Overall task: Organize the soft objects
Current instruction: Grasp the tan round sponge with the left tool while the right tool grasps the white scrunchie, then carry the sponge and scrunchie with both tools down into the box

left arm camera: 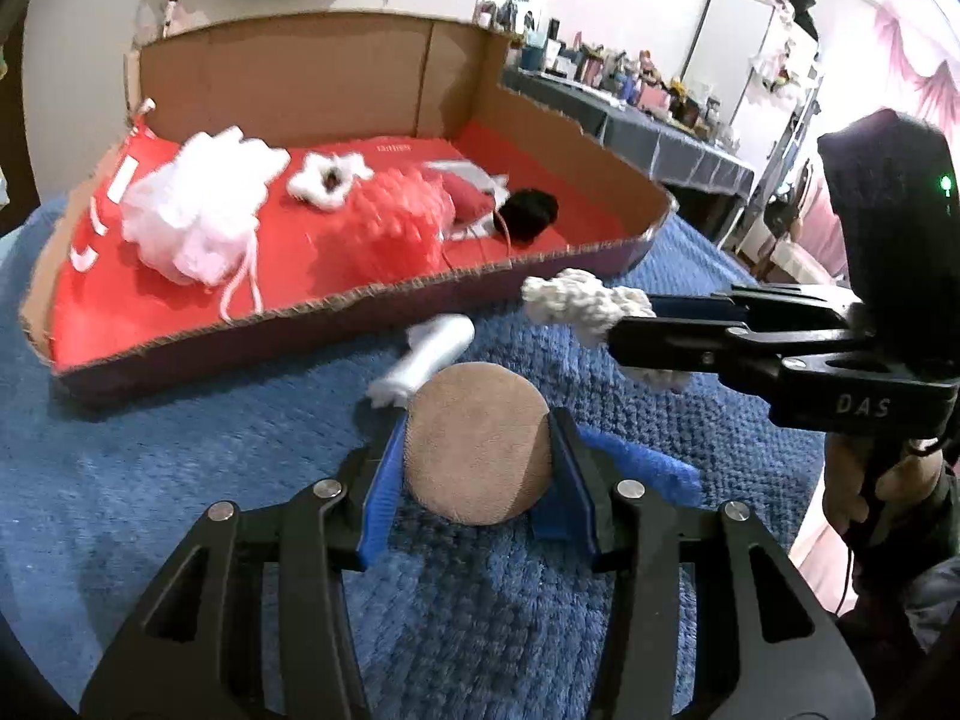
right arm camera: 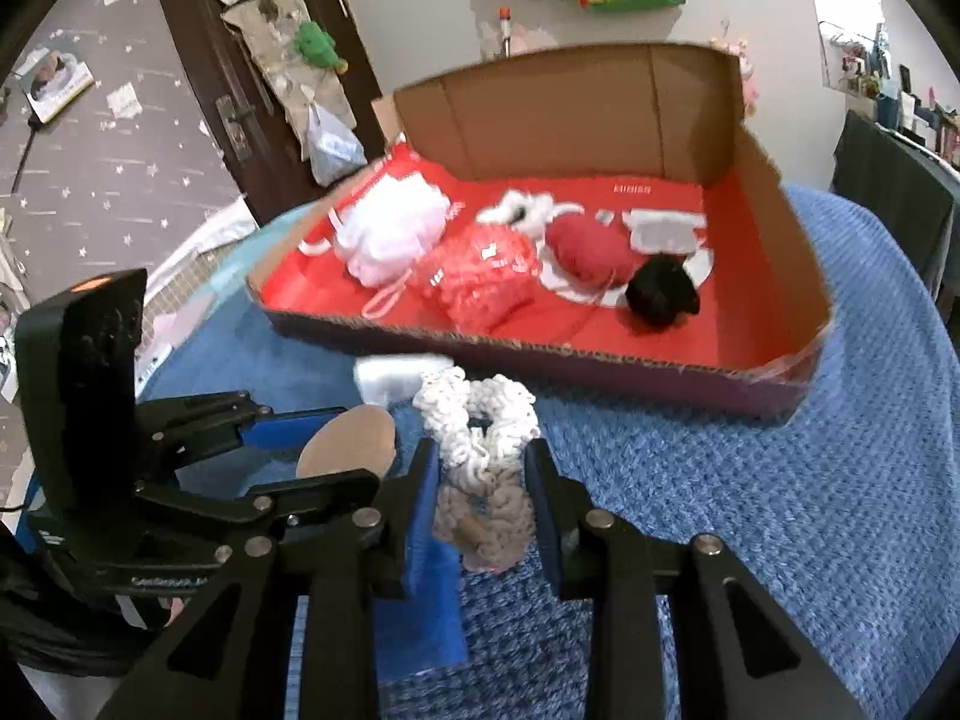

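My left gripper (left arm camera: 477, 459) is shut on a round tan puff (left arm camera: 477, 441), held above the blue blanket; it also shows in the right wrist view (right arm camera: 348, 441). My right gripper (right arm camera: 483, 468) is shut on a white knitted scrunchie (right arm camera: 480, 420), seen from the side in the left wrist view (left arm camera: 585, 303). Both are in front of the cardboard box (left arm camera: 336, 306) with a red lining. Inside lie a white mesh sponge (left arm camera: 192, 210), a red mesh sponge (left arm camera: 390, 219), a white scrunchie (left arm camera: 327, 180), a red yarn ball (right arm camera: 591, 252) and a black pompom (left arm camera: 528, 213).
A white roll-like object (left arm camera: 429, 354) lies on the blue blanket (left arm camera: 150, 480) just before the box's front wall. A blue cloth (left arm camera: 642, 462) lies beside my left gripper. A cluttered table (left arm camera: 630, 114) stands beyond the bed on the right, a dark door (right arm camera: 252, 78) on the left.
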A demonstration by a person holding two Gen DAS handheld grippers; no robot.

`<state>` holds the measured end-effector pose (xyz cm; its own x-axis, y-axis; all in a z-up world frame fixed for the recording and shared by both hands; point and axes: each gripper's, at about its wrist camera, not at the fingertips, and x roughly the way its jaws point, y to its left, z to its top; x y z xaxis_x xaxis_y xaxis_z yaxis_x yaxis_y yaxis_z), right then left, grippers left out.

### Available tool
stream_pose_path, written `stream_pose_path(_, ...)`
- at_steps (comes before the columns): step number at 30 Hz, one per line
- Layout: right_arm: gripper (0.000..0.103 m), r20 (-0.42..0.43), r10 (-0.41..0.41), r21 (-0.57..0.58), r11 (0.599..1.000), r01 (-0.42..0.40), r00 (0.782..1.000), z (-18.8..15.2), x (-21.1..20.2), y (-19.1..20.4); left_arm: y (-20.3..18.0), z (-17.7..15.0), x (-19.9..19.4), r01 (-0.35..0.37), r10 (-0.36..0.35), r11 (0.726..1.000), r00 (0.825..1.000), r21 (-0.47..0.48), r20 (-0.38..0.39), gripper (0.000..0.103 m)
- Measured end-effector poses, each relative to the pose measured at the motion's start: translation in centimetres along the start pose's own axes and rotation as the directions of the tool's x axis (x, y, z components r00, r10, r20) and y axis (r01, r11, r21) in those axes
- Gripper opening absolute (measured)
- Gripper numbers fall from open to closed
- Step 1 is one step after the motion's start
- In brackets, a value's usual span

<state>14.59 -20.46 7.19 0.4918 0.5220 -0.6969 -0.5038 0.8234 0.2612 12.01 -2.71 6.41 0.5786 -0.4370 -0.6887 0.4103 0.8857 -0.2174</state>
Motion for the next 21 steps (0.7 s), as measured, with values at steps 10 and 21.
stream_pose_path(10, 0.032, 0.054, -0.023, 0.017, 1.000, 0.023, 0.998, -0.2, -2.2, 1.2, 0.9, -0.1, -2.6, -0.019, 0.019, 1.000, 0.999, 0.004, 0.049, 0.044)
stream_pose_path(21, 0.032, 0.082, -0.016, 0.024, 1.000, 0.014, 0.996, 0.7, -2.7, 1.3, 1.6, 2.6, -3.8, -0.004, 0.003, 1.000, 0.995, 0.008, 0.103, 0.044)
